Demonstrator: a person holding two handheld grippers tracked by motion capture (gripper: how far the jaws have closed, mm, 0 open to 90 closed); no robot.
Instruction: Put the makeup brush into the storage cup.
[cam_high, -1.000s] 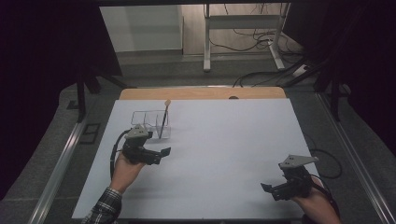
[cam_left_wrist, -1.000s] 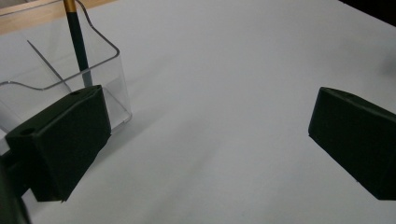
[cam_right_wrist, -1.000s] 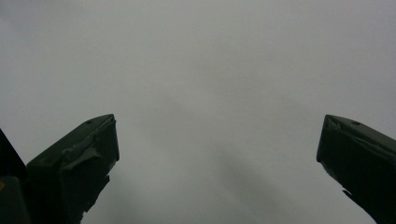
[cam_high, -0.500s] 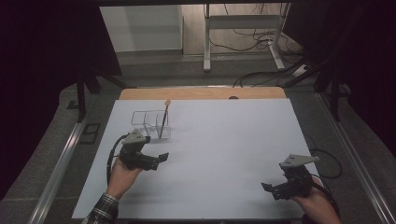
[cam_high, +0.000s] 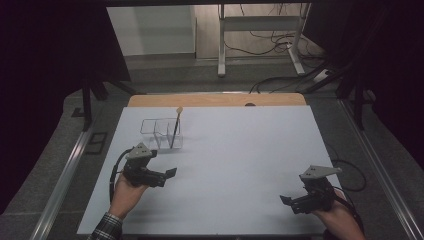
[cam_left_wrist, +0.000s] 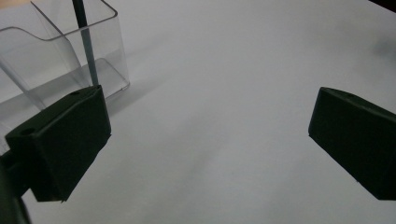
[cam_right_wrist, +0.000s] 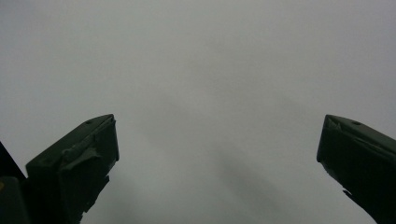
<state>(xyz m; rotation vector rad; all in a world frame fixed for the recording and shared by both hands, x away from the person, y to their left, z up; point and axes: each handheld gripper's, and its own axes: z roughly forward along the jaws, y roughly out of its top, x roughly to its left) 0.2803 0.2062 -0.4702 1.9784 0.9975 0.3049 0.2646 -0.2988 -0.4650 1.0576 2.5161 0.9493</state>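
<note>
A clear plastic holder (cam_high: 161, 132) with compartments stands at the back left of the white table (cam_high: 240, 150); a thin pencil (cam_high: 174, 128) leans upright in its right compartment. In the left gripper view the holder (cam_left_wrist: 56, 60) and pencil (cam_left_wrist: 86, 44) sit at the upper left. My left gripper (cam_high: 170, 175) hovers in front of the holder, open and empty, its jaws wide apart (cam_left_wrist: 205, 149). At the front right my right gripper (cam_high: 286, 201) is held low over bare table, open with nothing between its jaws (cam_right_wrist: 217, 158).
A wooden strip (cam_high: 215, 100) runs along the table's far edge. Metal rails (cam_high: 65, 175) flank both sides. Cables and a metal stand (cam_high: 260, 30) lie on the floor beyond. A cable (cam_high: 350, 175) trails off the right gripper.
My left gripper has drawn back from the holder toward the front of the table. The right gripper has stayed where it was.
</note>
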